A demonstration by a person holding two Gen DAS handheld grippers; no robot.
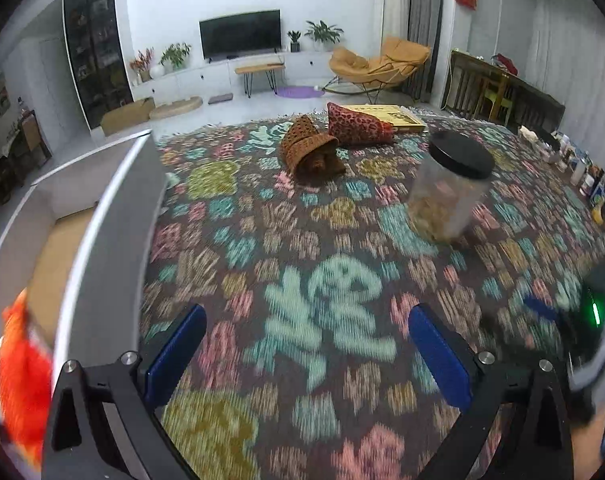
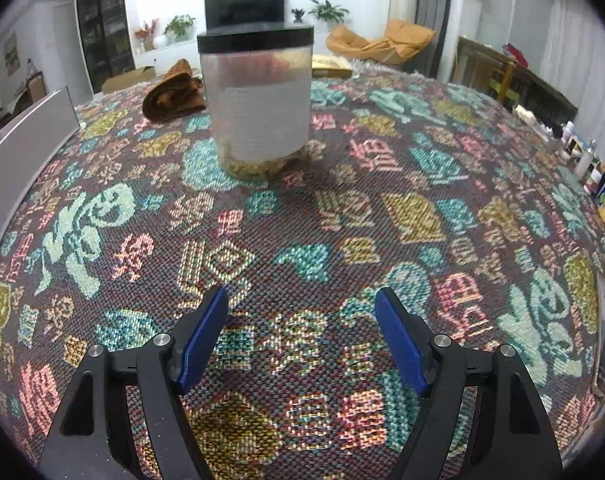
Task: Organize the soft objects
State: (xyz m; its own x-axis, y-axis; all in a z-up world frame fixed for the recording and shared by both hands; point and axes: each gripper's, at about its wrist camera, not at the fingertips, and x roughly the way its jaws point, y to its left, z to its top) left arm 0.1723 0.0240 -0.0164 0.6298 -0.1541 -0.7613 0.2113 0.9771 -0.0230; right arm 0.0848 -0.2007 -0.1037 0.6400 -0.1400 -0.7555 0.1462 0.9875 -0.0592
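Right wrist: bare cloth [image 2: 302, 240] before jar [image 2: 258, 96]

Dark brown tablecloth [image 2: 382, 208] with teal, pink and yellow shapes, clear jar [image 2: 258, 108] with black lid [image 2: 256, 38] in upper middle, brown spotted cloth [image 1: 310, 152], red leopard-spot cloth [image 1: 358, 124], yellow book [image 1: 390, 116], blue gripper pads [image 2: 202, 340], orange thing [image 1: 22, 372] at lower left

My left camera smears: the patterned cloth [image 1: 302, 264] and the jar [image 1: 450, 188] on it streak with motion blur, worst towards the near edge. My right camera is sharp, each thread of the cloth [image 2: 302, 240] crisp around the jar [image 2: 258, 92]. Even, bright indoor light; only a soft shadow right of that jar. Both views bulge, with black vignetted corners.
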